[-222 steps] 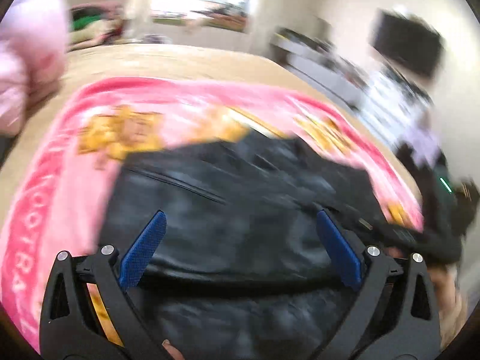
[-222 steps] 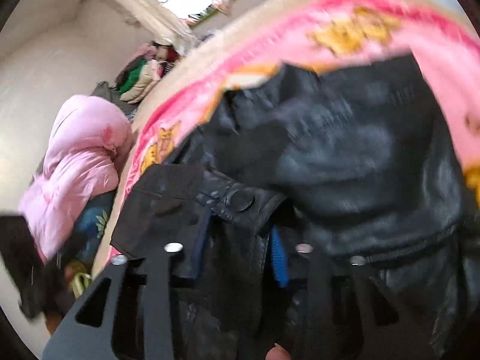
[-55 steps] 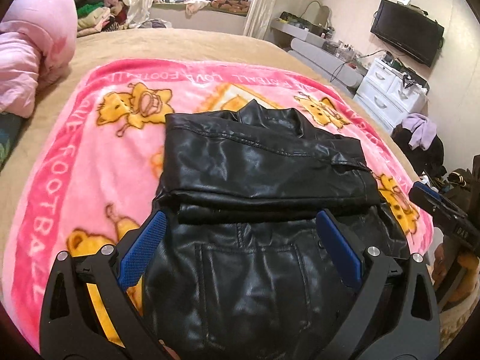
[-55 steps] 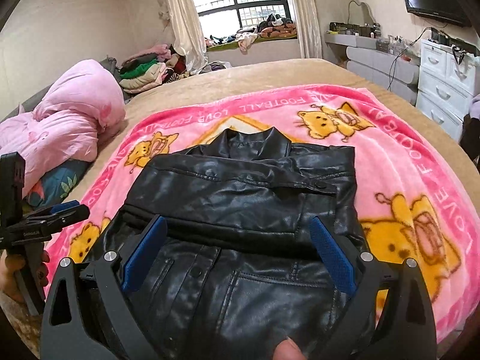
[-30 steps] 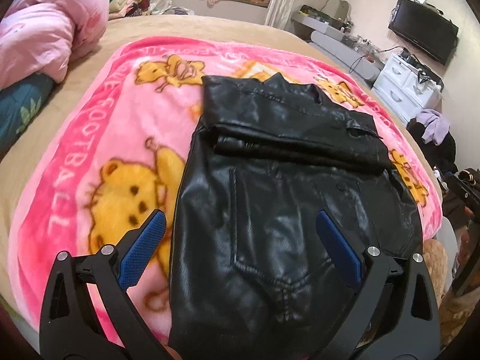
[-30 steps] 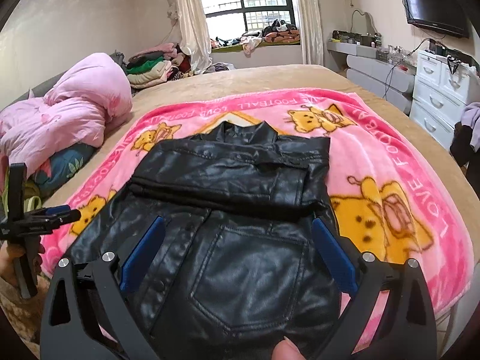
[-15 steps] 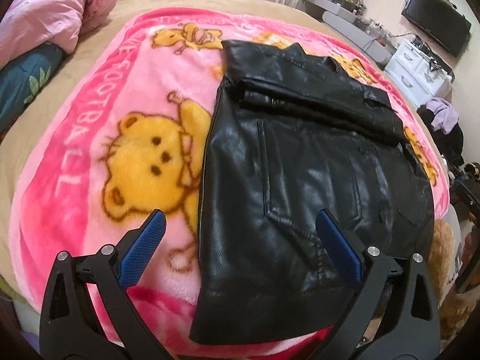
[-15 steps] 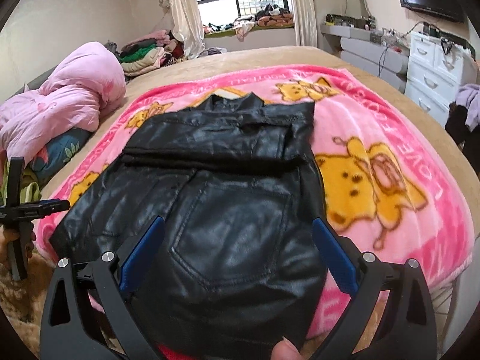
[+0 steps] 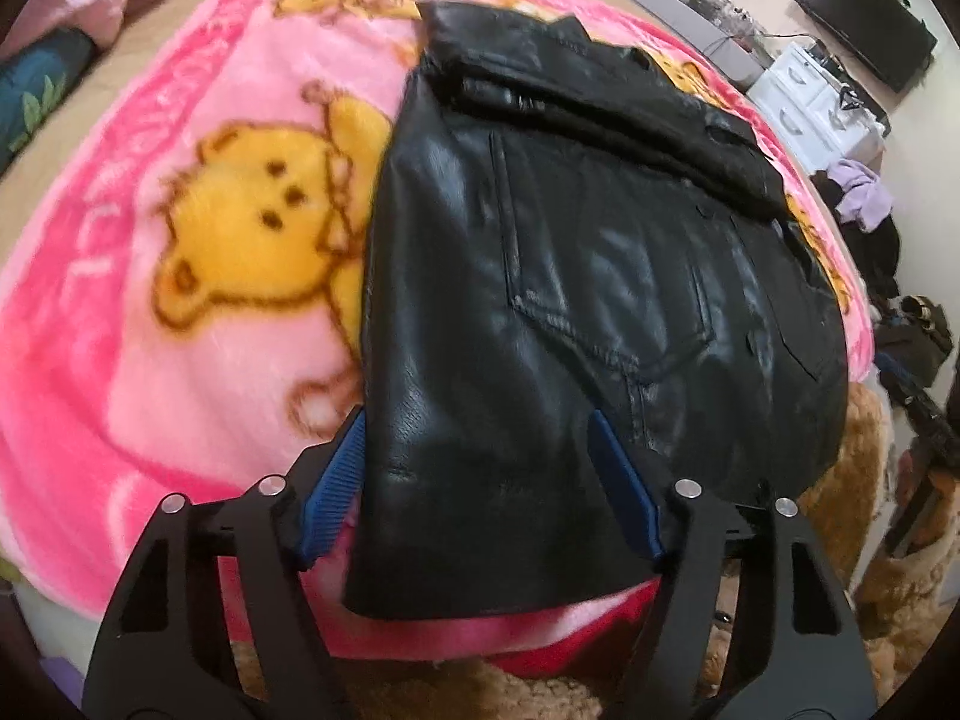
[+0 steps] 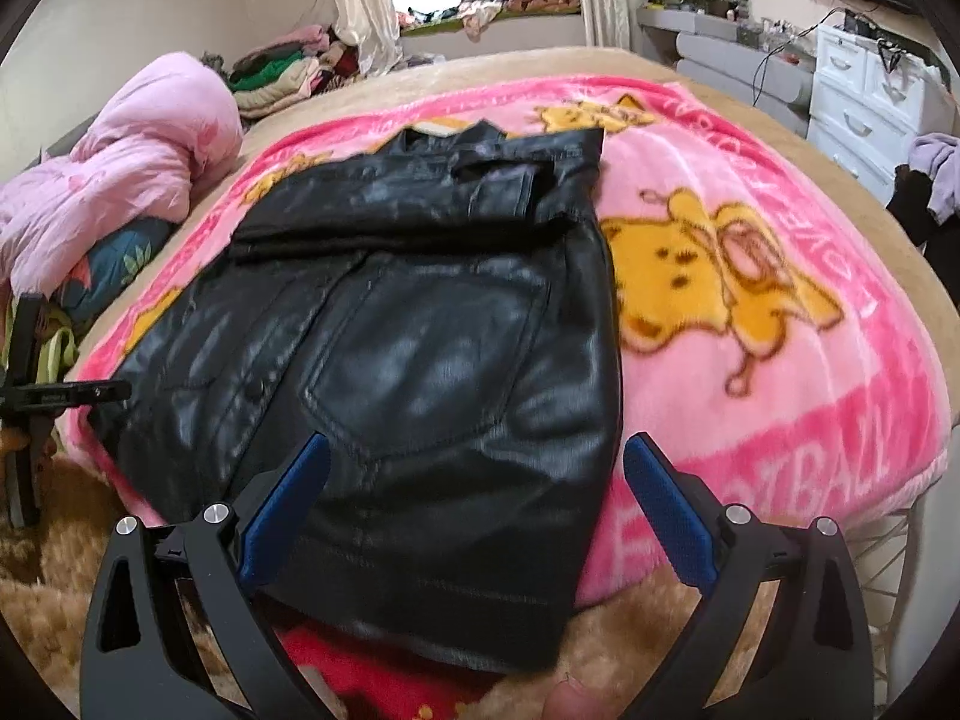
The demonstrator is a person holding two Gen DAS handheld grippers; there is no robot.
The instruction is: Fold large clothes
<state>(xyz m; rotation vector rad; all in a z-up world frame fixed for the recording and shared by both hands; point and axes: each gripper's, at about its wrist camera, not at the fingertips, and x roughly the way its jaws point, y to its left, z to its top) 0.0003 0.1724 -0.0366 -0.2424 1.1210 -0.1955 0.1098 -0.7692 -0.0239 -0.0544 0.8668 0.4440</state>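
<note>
A black leather jacket point(image 9: 570, 276) lies on a pink bear-print blanket point(image 9: 180, 312), its sleeves folded across the chest near the collar. My left gripper point(image 9: 477, 468) hangs over the jacket's near left hem corner. Its jaws are closing with the hem between the blue pads point(image 9: 336, 480), which do not press on it. In the right wrist view the jacket point(image 10: 420, 330) fills the middle. My right gripper point(image 10: 477, 480) stands wide open over the near right hem corner, gripping nothing. The left gripper point(image 10: 60, 396) shows at that view's left edge.
The blanket point(image 10: 780, 360) covers a beige bed. A pink duvet point(image 10: 138, 162) lies at the left, with stacked clothes point(image 10: 282, 72) by the window. White drawers point(image 10: 870, 96) and a dark clothes heap point(image 9: 864, 210) stand on the right. A brown fuzzy rug point(image 10: 630, 648) lies below the bed's near edge.
Both grippers have dropped and pulled back toward the jacket's near hem, which now lies between their fingers. The left jaws have narrowed. The right jaws stay wide.
</note>
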